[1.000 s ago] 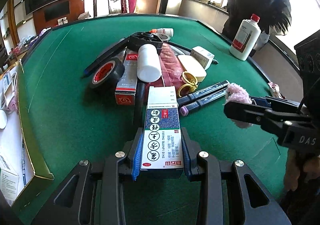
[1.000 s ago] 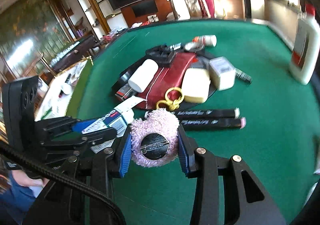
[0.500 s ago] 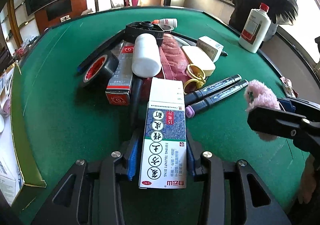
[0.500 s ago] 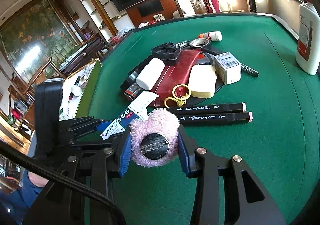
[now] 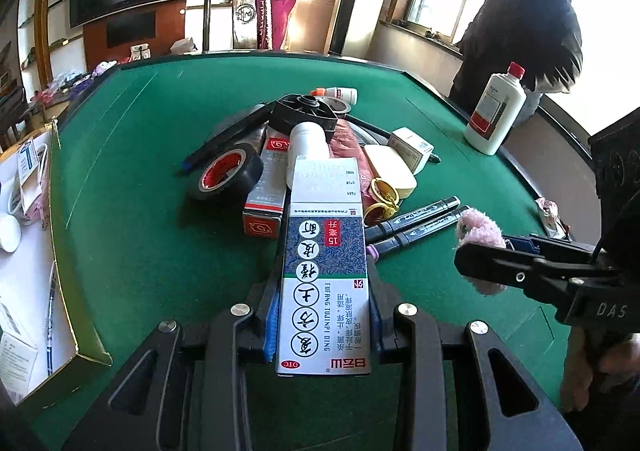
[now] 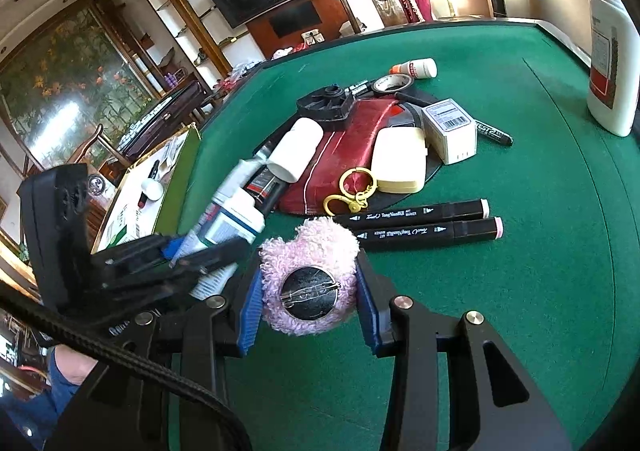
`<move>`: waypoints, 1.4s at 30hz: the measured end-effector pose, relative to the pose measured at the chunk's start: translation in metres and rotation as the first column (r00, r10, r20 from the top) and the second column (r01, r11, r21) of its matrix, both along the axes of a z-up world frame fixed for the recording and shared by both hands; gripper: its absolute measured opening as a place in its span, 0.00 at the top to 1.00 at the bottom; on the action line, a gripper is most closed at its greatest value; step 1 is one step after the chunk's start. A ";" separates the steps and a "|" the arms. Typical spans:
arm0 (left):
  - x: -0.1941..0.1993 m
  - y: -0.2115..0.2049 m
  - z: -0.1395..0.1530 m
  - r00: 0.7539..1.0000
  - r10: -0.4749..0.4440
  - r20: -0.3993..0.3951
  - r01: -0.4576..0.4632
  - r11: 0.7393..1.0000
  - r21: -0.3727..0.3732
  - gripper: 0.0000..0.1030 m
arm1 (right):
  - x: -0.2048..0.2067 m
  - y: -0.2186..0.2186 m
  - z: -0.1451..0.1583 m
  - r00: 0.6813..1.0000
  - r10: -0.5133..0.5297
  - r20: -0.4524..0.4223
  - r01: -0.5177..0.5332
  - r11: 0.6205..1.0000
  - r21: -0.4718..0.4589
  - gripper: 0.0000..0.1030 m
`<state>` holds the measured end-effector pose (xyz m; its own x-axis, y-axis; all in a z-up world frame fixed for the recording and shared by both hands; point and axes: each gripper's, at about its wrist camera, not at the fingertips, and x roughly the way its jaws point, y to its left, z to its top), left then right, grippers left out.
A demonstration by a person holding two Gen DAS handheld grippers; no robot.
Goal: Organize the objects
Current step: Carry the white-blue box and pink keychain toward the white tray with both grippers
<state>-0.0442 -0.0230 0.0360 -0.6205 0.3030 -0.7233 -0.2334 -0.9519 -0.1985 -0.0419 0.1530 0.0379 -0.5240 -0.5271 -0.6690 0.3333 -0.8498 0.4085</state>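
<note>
My left gripper point(image 5: 325, 279) holds a long blue-and-white medicine box point(image 5: 324, 251) above the green table point(image 5: 132, 251); its jaws are closing on the box's sides. The box points at the pile of objects. My right gripper point(image 6: 308, 275) is shut on a fluffy pink brooch point(image 6: 308, 251), whose round metal pin back faces the camera. Both grippers hover side by side just short of the pile. In the left wrist view the right gripper point(image 5: 480, 263) with the pink brooch point(image 5: 480, 231) is at the right. In the right wrist view the left gripper point(image 6: 208, 247) and its box point(image 6: 236, 215) are at the left.
Two black markers point(image 6: 424, 223) lie nearest. Behind them are yellow key rings point(image 6: 352, 187), a cream case point(image 6: 400, 161), a small white carton point(image 6: 452, 135), a red cloth point(image 6: 352, 143), a white bottle point(image 5: 306, 147) and a tape roll point(image 5: 228, 175). A large red-capped bottle point(image 5: 496, 111) and a person point(image 5: 520, 31) are far right. An open cardboard box point(image 5: 52, 291) is left.
The left gripper with the medicine box tipped toward the pile half a second ago and has drawn back again. The right gripper with the brooch has stayed put.
</note>
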 end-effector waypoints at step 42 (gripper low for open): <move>0.036 -0.057 0.035 0.989 0.117 -0.088 -0.110 0.991 0.079 0.72 | 0.017 -0.055 0.004 0.999 0.001 -0.041 -0.002 1.000 -0.026 0.62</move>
